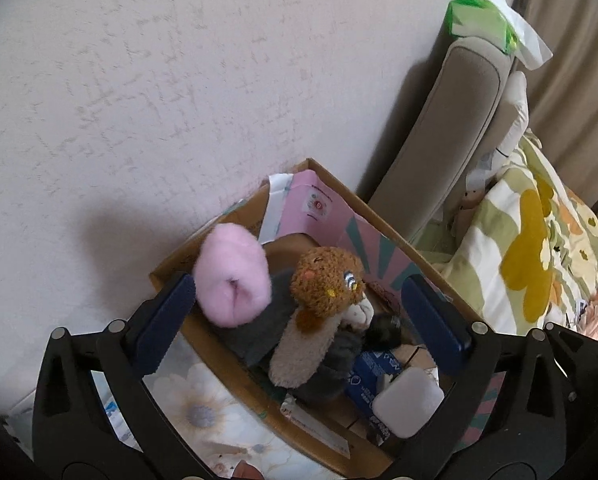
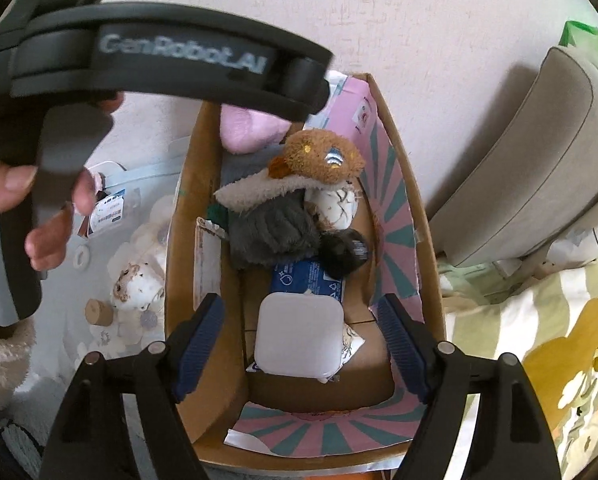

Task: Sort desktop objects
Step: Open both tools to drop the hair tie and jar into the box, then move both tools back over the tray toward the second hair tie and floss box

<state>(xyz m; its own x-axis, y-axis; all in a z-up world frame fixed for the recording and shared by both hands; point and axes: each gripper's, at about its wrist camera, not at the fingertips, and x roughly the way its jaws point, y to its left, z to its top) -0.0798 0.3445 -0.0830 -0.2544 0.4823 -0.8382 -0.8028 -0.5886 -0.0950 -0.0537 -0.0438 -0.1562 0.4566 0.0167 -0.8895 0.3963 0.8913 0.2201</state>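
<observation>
Pale textured wall behind cardboard box. Left view: left hand-held gripper spread, nothing pinched; brown plush toy in box, long axis 1-to-7 o'clock, head up. Right view: right hand-held gripper spread over white case; toy head at 1 o'clock.

soft even daylight, faint shadows on the wall, strong fisheye edge warp, near objects blurred

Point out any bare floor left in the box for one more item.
Bare cardboard shows only at the near end of the box, beside and below the white case. The far half is crowded: brown plush, grey plush, pink plush, blue packet.
</observation>
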